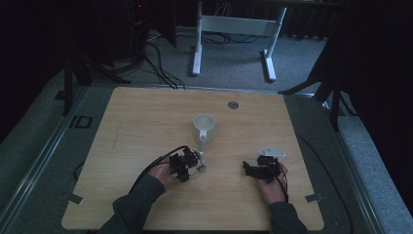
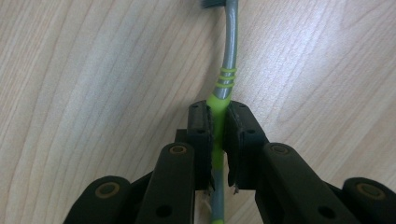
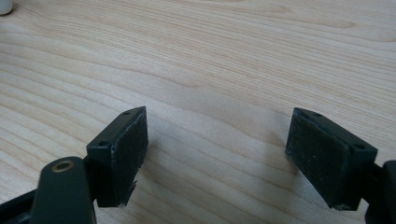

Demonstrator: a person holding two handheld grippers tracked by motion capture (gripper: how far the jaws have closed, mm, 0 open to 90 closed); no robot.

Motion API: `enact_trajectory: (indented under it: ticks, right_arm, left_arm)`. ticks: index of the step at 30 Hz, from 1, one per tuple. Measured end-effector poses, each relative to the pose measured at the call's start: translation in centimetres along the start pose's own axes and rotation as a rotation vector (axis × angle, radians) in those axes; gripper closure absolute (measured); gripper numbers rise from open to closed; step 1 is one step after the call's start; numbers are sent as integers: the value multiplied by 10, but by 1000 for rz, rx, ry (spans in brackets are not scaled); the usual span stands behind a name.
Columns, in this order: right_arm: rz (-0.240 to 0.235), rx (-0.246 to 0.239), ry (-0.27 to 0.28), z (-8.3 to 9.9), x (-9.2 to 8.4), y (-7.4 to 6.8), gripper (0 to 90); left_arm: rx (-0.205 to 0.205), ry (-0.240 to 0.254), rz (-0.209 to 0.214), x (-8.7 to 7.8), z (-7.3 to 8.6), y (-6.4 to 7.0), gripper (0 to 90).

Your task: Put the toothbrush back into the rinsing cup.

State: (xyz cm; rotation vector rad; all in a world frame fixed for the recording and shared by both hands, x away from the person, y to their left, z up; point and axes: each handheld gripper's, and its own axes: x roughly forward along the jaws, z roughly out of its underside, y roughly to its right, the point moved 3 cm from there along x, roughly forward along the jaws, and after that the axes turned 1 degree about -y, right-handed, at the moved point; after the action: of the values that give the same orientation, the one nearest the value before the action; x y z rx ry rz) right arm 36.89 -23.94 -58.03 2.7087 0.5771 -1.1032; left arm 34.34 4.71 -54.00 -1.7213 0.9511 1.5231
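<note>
On the wooden table (image 1: 146, 122), a grey toothbrush with a green grip (image 2: 229, 51) lies flat, its head end running out of the top of the left gripper view. My left gripper (image 2: 218, 112) is shut on the green part of the handle, the pads pressed against both sides. In the high view, the left gripper (image 1: 195, 163) sits just in front of a white mug (image 1: 203, 127), with the toothbrush (image 1: 201, 167) at its tips. My right gripper (image 3: 219, 119) stands open over bare wood, nothing between its pads. In the high view the right gripper (image 1: 248, 169) rests at the table's front right.
A round grey grommet (image 1: 233, 104) is set in the table behind the mug. A corner of something white (image 3: 4, 5) shows at the far left of the right gripper view. Beyond the table stand a white desk frame (image 1: 234, 29) and loose cables on the floor.
</note>
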Motion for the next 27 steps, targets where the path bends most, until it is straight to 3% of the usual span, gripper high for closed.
enact_trajectory:
  ticks: [9,20,27]
  right_arm:
    - [0,0,0,0,0,0,204]
    - [0,0,0,0,0,0,204]
    - [0,0,0,0,0,0,204]
  left_arm:
    - [-18,29,-6,-8,1,-2,809]
    - [-65,128,-9,-23,4,-9,809]
    - [-89,163,-9,-29,5,-12,809]
